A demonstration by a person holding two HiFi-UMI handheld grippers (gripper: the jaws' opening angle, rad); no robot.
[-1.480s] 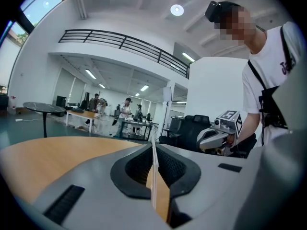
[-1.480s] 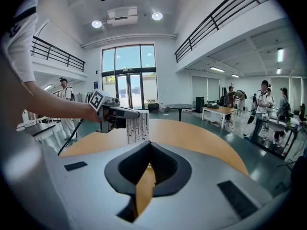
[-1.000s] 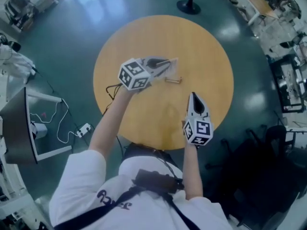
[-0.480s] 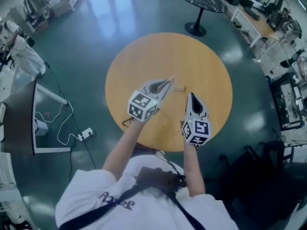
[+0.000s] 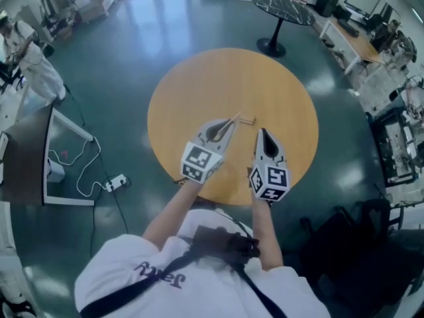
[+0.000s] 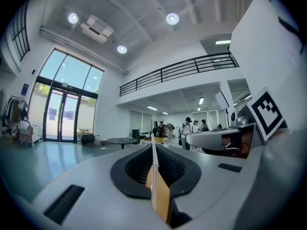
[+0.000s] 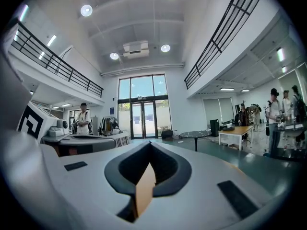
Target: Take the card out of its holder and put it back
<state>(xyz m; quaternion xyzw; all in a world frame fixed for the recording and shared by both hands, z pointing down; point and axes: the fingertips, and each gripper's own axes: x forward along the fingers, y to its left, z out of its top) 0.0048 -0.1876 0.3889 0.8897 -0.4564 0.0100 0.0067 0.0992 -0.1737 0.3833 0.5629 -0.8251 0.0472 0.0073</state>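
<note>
My left gripper (image 5: 228, 123) hovers over the round wooden table (image 5: 199, 85), shut on a thin clear card holder (image 5: 233, 120) that shows edge-on. In the left gripper view the holder (image 6: 153, 176) is a pale vertical strip pinched between the closed jaws of the left gripper (image 6: 152, 143). A small brown piece (image 5: 248, 120) lies just past the holder's tip; I cannot tell whether it is joined to it. My right gripper (image 5: 261, 133) hangs close beside, to the right, shut with nothing between its jaws (image 7: 150, 143). No separate card can be made out.
A black pedestal table (image 5: 281, 8) stands beyond the round one. A dark panel and white cables (image 5: 86, 177) are on the floor at the left, and desks with equipment (image 5: 397, 118) line the right side. People stand in the hall in the distance.
My left gripper has come back toward my body and to the right with the holder, which now shows edge-on. The two grippers are now side by side.
</note>
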